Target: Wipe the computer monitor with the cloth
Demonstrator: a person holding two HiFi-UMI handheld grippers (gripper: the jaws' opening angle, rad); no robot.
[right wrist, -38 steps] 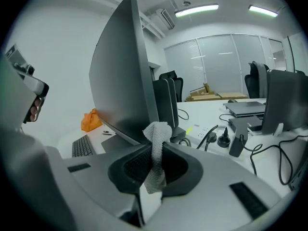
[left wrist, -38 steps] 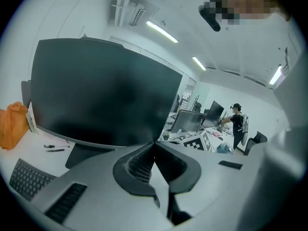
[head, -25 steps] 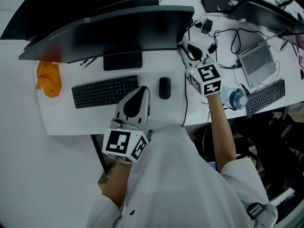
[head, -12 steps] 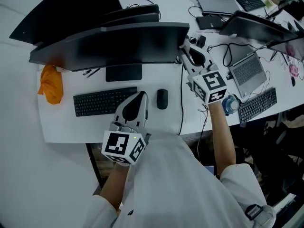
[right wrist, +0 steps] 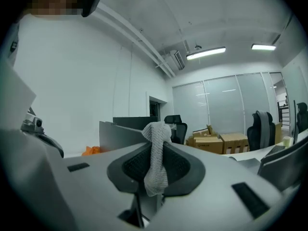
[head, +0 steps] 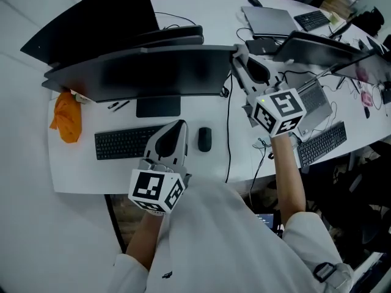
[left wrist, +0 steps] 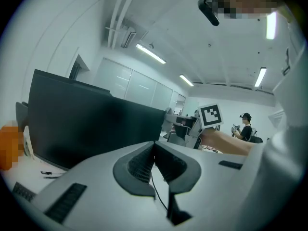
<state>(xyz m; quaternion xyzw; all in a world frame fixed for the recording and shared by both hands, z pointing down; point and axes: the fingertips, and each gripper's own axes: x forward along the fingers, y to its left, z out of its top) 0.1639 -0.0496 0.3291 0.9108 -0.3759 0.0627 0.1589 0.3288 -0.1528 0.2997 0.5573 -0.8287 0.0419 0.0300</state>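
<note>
A wide dark monitor stands at the back of the white desk. My right gripper is at the monitor's right end, shut on a grey-white knitted cloth that hangs between its jaws. In the right gripper view the monitor shows edge-on just beyond the cloth. My left gripper hovers over the right end of the black keyboard, jaws shut with nothing in them. In the left gripper view the monitor fills the left side.
An orange cloth lies at the desk's left under the monitor's end. A black mouse and a cable sit beside the keyboard. To the right are laptops, a second keyboard and tangled cables.
The right gripper with the cloth has moved up along the monitor's right end. The left gripper has stayed over the keyboard's right end.
</note>
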